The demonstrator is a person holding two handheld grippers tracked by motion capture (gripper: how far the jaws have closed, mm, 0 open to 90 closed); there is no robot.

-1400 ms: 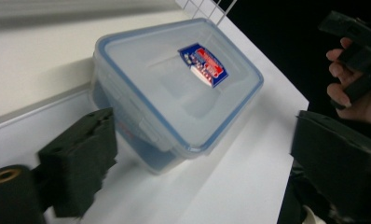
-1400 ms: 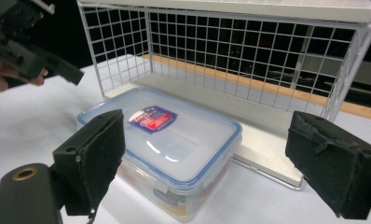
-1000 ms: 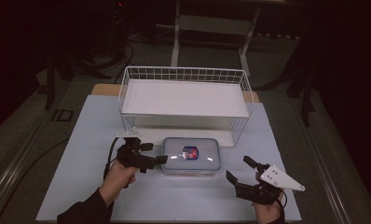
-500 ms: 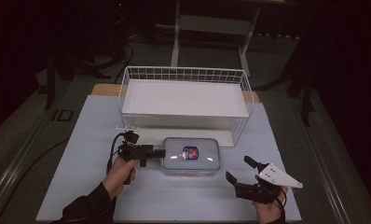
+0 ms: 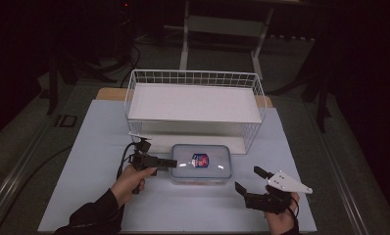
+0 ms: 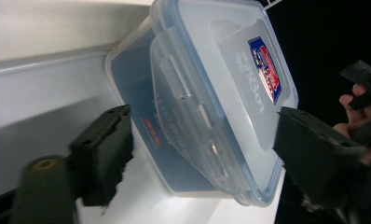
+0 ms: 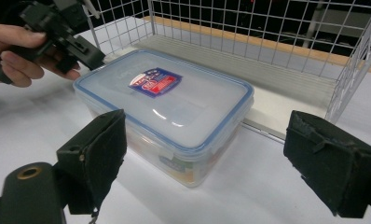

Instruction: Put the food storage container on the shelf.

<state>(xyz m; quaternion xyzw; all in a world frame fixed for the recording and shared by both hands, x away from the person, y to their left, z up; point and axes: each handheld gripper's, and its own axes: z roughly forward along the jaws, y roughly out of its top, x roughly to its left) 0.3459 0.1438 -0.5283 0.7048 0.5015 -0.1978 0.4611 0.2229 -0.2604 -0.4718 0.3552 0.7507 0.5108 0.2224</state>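
Note:
A clear plastic container [image 5: 201, 164] with a blue-rimmed lid and a red-and-blue label lies on the white table, just in front of the wire basket. My left gripper [image 5: 171, 163] is at its left end, turned on its side. In the left gripper view [image 6: 202, 123] the jaws straddle that end and its latch flap, one over the lid and one by the wall. They have just been closing, and a little gap still shows at the pads. My right gripper [image 5: 247, 179] stands open off the container's right front corner. In its own view [image 7: 207, 119] nothing lies between the jaws, and the container [image 7: 167, 107] sits ahead.
A white wire basket [image 5: 195, 78] with a white floor stands behind the container, and its mesh [image 7: 267, 28] rises close beyond it. The white table mat [image 5: 95, 147] has free room at left and front. Dark floor and stands surround the table.
My left gripper has moved right and down to the container's left end, and its jaws have narrowed around it. The right gripper has stayed put.

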